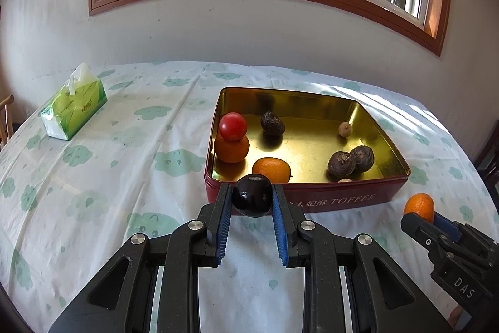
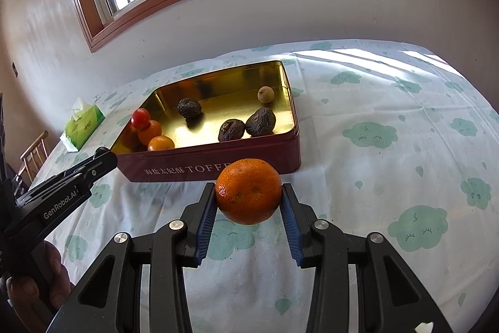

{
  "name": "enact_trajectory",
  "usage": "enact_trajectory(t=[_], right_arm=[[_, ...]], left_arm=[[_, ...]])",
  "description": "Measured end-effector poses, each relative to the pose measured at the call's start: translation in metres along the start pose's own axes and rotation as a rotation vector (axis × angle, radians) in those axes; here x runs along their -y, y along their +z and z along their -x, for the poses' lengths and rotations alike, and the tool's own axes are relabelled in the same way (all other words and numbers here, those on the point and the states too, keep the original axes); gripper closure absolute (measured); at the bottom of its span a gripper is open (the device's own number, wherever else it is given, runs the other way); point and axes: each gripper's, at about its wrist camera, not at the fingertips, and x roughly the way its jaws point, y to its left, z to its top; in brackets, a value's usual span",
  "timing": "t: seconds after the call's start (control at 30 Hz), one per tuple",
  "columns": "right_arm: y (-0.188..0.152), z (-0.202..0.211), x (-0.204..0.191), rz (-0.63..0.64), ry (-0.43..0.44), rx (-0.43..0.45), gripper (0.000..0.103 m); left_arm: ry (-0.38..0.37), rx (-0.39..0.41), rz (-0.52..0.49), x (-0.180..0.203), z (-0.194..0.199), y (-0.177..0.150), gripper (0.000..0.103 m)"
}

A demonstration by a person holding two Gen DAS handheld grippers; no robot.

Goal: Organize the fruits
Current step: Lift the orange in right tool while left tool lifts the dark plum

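Fruit filled both grippers above the cloth-covered bench [image 1: 93, 145]. Left gripper [image 1: 252, 199] pinched a dark plum [image 1: 251, 195]; right gripper [image 2: 249, 198] pinched a mandarin orange [image 2: 248, 191]. Both hovered just before the red toffee tin [image 1: 312, 195], which held a tomato [image 1: 232, 127], two oranges and several wrinkled dark fruits.

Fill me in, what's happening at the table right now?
A person holds a gripper in each hand, sorting fruit into the toffee tin. The left gripper is shut on a dark plum, and the right gripper is shut on an orange, both held just short of the tin's near wall. Inside are a tomato, two oranges, three dark wrinkled fruits and a small pale fruit.
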Motion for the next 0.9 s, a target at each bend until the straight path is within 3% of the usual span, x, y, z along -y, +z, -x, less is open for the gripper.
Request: enact_trajectory(t=[0.9], right_arm=[[0.017,-0.004,-0.002,0.011,0.01,0.024,0.065]], left_arm=[[0.007,0.021,-0.028,0.006,-0.007,0.015,0.077]])
